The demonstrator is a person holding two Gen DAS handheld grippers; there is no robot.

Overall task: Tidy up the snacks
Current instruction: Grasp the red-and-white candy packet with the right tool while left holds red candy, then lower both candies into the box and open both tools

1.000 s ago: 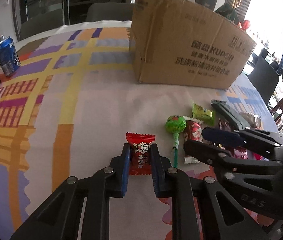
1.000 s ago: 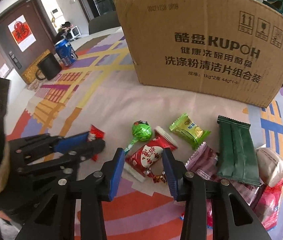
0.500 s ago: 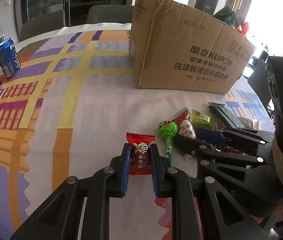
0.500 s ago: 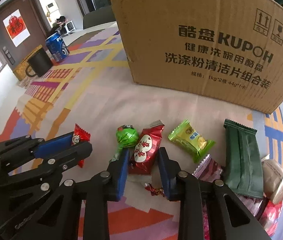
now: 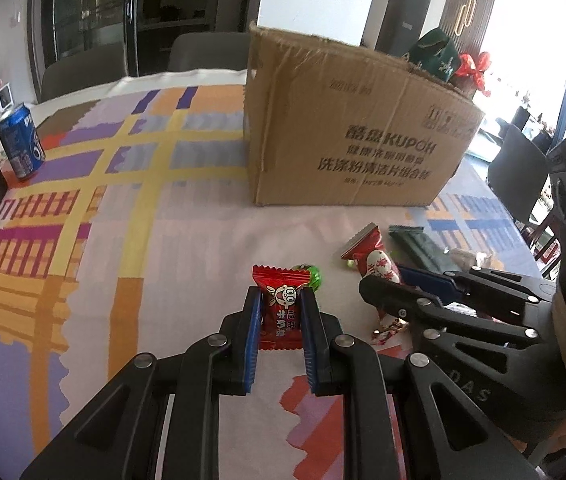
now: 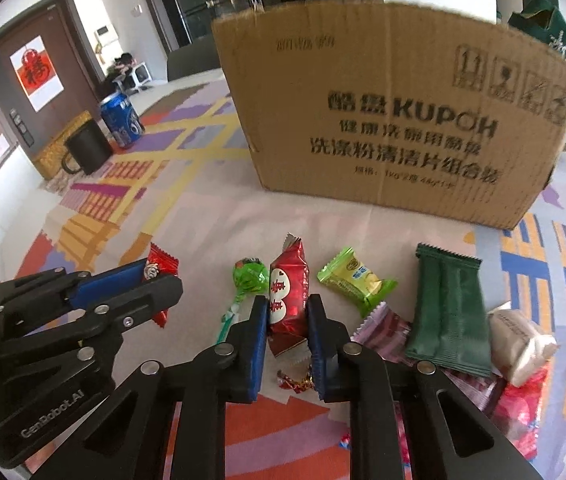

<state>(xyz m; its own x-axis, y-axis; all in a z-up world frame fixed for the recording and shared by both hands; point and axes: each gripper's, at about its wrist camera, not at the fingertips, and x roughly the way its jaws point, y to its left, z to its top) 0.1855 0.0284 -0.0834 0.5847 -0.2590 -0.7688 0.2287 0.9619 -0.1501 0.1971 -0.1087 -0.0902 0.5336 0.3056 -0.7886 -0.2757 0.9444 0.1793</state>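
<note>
My left gripper (image 5: 281,304) is shut on a small red milk candy (image 5: 281,308), held a little above the patterned tablecloth; in the right wrist view this same candy (image 6: 159,268) shows at the left. My right gripper (image 6: 287,312) is shut on a dark red candy packet with a white heart (image 6: 288,292), lifted upright off the cloth. In the left wrist view that packet (image 5: 375,258) sticks out of the right gripper (image 5: 379,284) at the right. A green lollipop (image 6: 249,278) lies between the two grippers. The cardboard box (image 6: 395,128) stands behind the snacks.
On the cloth to the right lie a light green packet (image 6: 357,280), a dark green packet (image 6: 445,308), a beige wrapped snack (image 6: 519,340) and pink and red wrappers (image 6: 519,404). A blue can (image 6: 121,120) and black mug (image 6: 85,150) stand far left.
My right gripper closed on the red heart packet and raised it upright off the cloth. Both grippers rose slightly; the left kept its hold on the red candy.
</note>
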